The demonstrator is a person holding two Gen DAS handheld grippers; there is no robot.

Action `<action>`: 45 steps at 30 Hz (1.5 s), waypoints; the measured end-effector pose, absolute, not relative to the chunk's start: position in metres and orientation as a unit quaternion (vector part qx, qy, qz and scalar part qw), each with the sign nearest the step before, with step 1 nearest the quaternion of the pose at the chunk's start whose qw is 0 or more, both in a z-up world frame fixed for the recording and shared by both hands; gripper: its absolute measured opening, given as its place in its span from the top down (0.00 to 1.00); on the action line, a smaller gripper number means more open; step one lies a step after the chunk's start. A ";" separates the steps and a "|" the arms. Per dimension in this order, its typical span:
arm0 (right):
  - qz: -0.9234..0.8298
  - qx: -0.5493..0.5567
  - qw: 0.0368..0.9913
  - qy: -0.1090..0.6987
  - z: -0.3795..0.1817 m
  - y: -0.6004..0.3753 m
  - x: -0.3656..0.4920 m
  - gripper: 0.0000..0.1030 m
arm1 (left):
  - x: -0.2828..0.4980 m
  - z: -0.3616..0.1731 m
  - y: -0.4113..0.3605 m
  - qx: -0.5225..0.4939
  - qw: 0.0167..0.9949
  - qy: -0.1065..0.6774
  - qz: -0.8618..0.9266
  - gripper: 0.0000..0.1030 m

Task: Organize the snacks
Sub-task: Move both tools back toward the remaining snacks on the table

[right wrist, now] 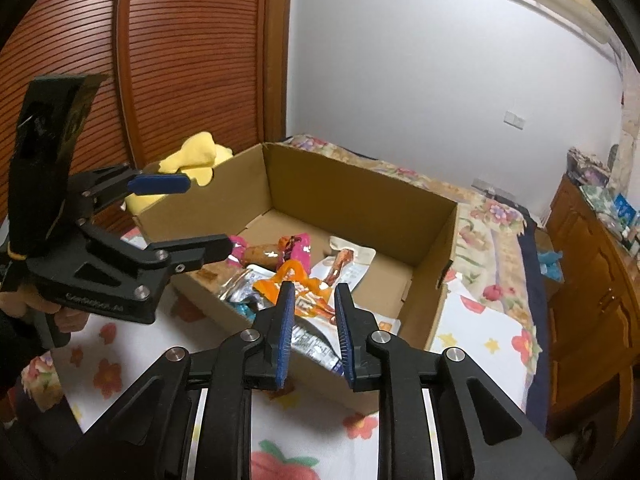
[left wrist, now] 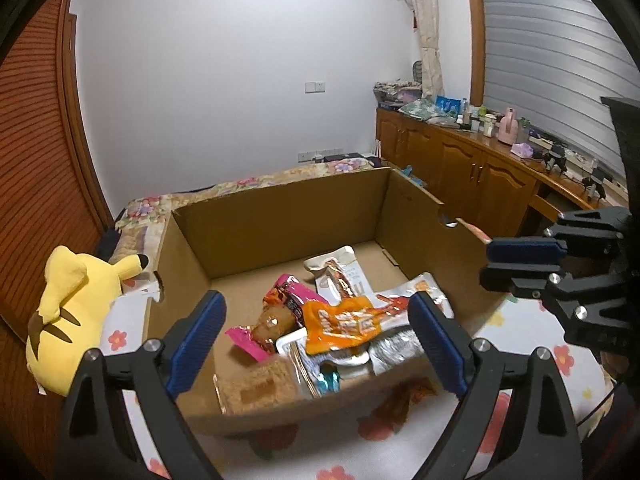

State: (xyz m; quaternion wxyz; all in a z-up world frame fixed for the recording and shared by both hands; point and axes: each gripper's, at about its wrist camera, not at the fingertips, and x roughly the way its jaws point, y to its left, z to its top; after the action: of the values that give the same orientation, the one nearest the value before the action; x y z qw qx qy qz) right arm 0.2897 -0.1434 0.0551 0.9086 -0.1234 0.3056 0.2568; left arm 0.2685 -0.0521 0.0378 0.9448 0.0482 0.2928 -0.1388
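Note:
An open cardboard box [left wrist: 280,196] [right wrist: 360,196] stands on a flowered bed sheet. Several snack packets lie heaped in its near part: an orange packet [left wrist: 344,324] [right wrist: 304,284], a pink sausage packet [left wrist: 280,308] [right wrist: 276,252], a white pouch [left wrist: 344,272] [right wrist: 348,264], a silver packet [left wrist: 396,348] and a brown pastry packet [left wrist: 256,388]. My left gripper [left wrist: 316,300] [right wrist: 208,216] hovers above the box's near wall, open wide and holding nothing. My right gripper [right wrist: 314,292] [left wrist: 496,264] hangs over the box's near right corner, slightly open, with nothing between its pads.
A yellow plush toy [left wrist: 68,312] [right wrist: 192,160] lies left of the box. Behind it is a slatted wooden door [left wrist: 32,160]. A wooden cabinet [left wrist: 460,168] crowded with bottles runs along the right. A hand [right wrist: 60,316] holds the left gripper's handle.

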 end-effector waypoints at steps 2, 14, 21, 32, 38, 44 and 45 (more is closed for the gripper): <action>0.255 -0.120 0.911 0.301 0.059 -0.145 0.278 0.75 | 0.252 0.042 -0.053 0.050 0.946 0.287 -0.144 0.10; 0.243 -0.098 0.918 0.297 0.049 -0.153 0.213 0.59 | 0.174 0.016 -0.060 0.051 0.938 0.299 -0.167 0.11; 0.243 -0.080 0.917 0.308 0.030 -0.153 0.192 0.58 | 0.147 -0.015 -0.071 0.049 0.930 0.319 -0.177 0.16; 0.241 -0.067 0.911 0.327 -0.002 -0.151 0.190 0.57 | 0.135 -0.071 -0.090 0.037 0.909 0.364 -0.199 0.19; 0.239 -0.052 0.910 0.336 -0.013 -0.155 0.193 0.57 | 0.136 -0.088 -0.099 0.036 0.898 0.383 -0.214 0.19; 0.236 -0.051 0.908 0.344 -0.021 -0.157 0.194 0.57 | 0.139 -0.099 -0.105 0.044 0.892 0.397 -0.210 0.28; 0.236 -0.050 0.907 0.345 -0.023 -0.158 0.195 0.57 | 0.139 -0.100 -0.104 0.041 0.892 0.397 -0.213 0.28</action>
State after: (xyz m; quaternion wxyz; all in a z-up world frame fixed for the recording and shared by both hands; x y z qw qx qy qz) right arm 0.1946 -0.1575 -0.0228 0.9070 -0.0501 0.3452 0.2358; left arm 0.1393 -0.1041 -0.1001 0.8916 0.0410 0.3975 -0.2132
